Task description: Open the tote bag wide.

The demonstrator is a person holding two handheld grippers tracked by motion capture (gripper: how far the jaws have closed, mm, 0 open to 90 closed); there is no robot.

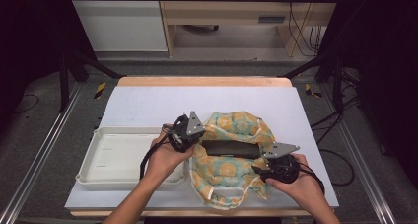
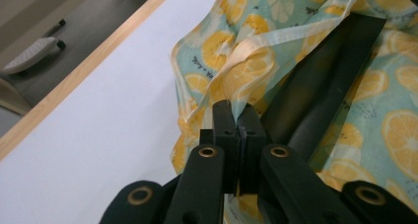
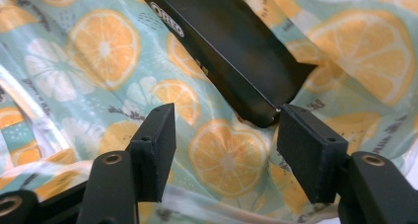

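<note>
One white tray (image 1: 111, 157) sat on the left side of the bench (image 1: 148, 103). Left claw (image 2: 235, 123) was clamped fully shut on the pale hem of the single citrus-print cloth bag (image 1: 231, 172), at the bag's left edge just right of the tray. One black case (image 1: 230, 148) lay on the bag, mid-bench, long axis running left-right in the high view. Case carried a small white oval logo (image 3: 167, 19), text too small to read. Right claw (image 3: 224, 135) stood partly open, holding nothing, jaws straddling the case's near corner.
</note>
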